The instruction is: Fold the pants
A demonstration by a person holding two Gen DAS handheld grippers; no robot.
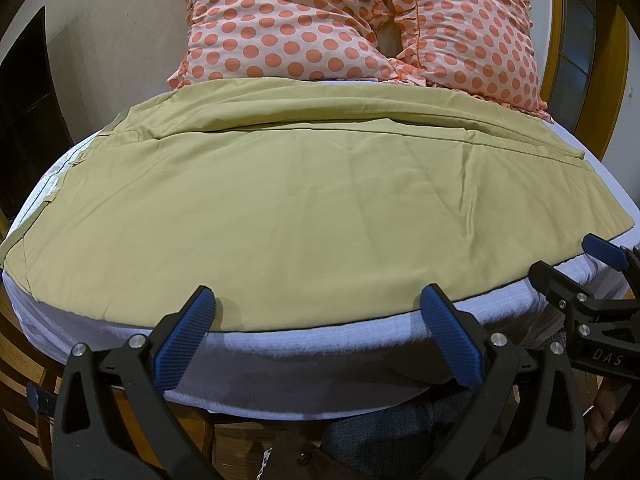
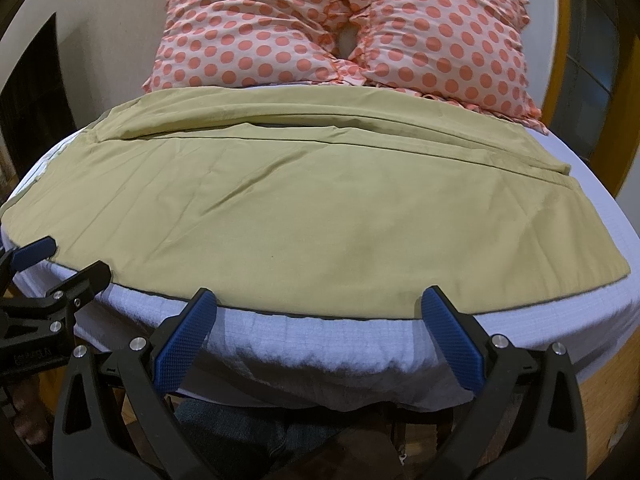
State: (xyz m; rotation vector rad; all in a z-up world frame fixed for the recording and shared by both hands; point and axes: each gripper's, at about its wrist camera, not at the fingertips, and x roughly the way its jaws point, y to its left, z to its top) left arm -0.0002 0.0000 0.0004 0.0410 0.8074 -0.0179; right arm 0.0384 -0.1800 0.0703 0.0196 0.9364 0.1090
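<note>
**Pants laid flat across the bed; both grippers spread at the near edge, nothing gripped**

Left wrist view. The pants [image 1: 304, 208] are found spread lengthwise across the white sheet [image 1: 280, 344], waistband toward the left of the frame and hems toward the right. One leg is seen lying over the other, a long seam line running across the far part of the cloth, which suggests the legs have been stacked so that a crosswise fold can follow. The left gripper [image 1: 318, 314] is held at the near edge of the cloth with its fingers [image 1: 192, 320] spread wide; no fabric is seen between them. The tips sit at or just over the hem line, but contact with the cloth cannot be confirmed. The right gripper [image 1: 592, 264] is visible at the frame's right, near the hem corner.

Right wrist view. The same pants [image 2: 280, 216] are seen, their near edge running just beyond the right gripper [image 2: 318, 310], whose fingers [image 2: 444, 324] are likewise spread wide and empty. The left gripper [image 2: 36, 264] is seen at the left margin, one pad resting at the cloth's edge. Two spotted pillows [image 2: 320, 28] lie beyond the far edge, touching or overlapping it. It is judged that the grippers are stationed apart along the near edge so that both ends can be taken together.
</note>
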